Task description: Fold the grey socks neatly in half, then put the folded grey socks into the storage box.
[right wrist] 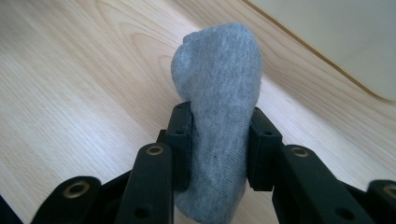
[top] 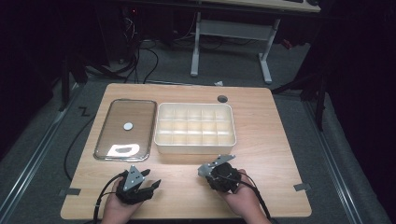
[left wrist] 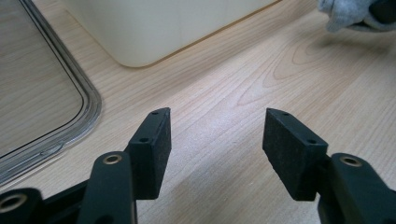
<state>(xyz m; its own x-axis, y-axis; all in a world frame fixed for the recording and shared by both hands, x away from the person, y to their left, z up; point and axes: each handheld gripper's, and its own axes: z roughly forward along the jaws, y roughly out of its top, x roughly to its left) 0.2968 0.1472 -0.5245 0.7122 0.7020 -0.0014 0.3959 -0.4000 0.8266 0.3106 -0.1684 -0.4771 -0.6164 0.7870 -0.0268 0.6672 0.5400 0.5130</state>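
Observation:
A rolled grey sock [right wrist: 217,79] stands between the black pads of my right gripper [right wrist: 219,126], which is shut on it just above the wooden table. In the high view that gripper [top: 215,167] sits at the front, right of centre, pointing toward the white compartment box [top: 195,148]. My left gripper [left wrist: 217,140] is open with nothing between its jaws, low over bare wood. In the high view it [top: 150,178] is at the front left, below the clear lid [top: 103,135]. The sock [left wrist: 343,16] also peeks in at the top right of the left gripper view.
The white box [left wrist: 163,28] has several empty compartments and stands at the table's middle; its wall [right wrist: 336,37] is close ahead of the right gripper. The clear lid's rim [left wrist: 88,102] lies left of the box, with a small white disc [top: 128,125] on it. A desk frame stands beyond the table.

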